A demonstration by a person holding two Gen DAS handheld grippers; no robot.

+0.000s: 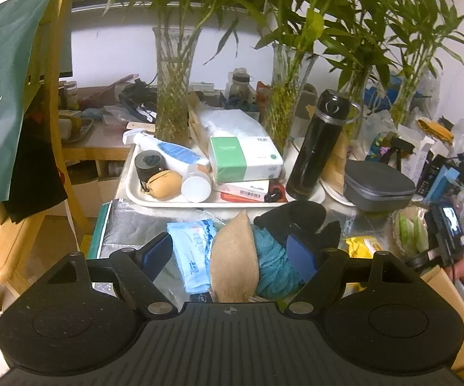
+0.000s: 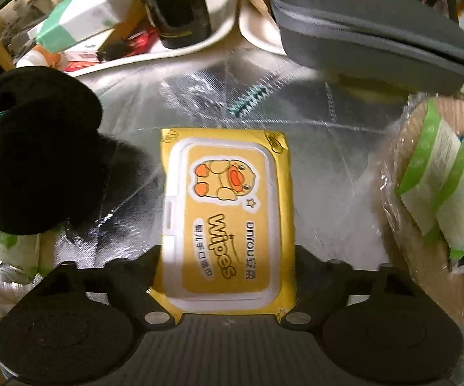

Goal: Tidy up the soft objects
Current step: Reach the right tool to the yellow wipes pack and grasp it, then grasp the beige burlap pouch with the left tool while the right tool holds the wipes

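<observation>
In the left wrist view, my left gripper [image 1: 230,252] hangs open over a heap of soft things on a silver foil sheet [image 1: 126,228]. The heap holds a light blue wipes pack [image 1: 193,251], a tan pouch [image 1: 235,257], a teal knit piece [image 1: 273,263] and a black soft item [image 1: 299,218]. The blue pads [image 1: 158,251] stand beside the heap without pressing it. In the right wrist view, a yellow duck wipes pack [image 2: 228,212] lies flat on the foil sheet [image 2: 328,167]. My right gripper [image 2: 227,257] is shut on its near end, and the pack hides the pads.
A white tray [image 1: 167,204] behind the heap carries a tissue box [image 1: 245,157], bottles and tape. A black flask [image 1: 318,144], a grey zip case [image 1: 379,186] and glass vases of bamboo [image 1: 174,90] stand beyond. Green sachets in a clear bag [image 2: 450,186] lie right; a wooden chair [image 1: 58,96] stands left.
</observation>
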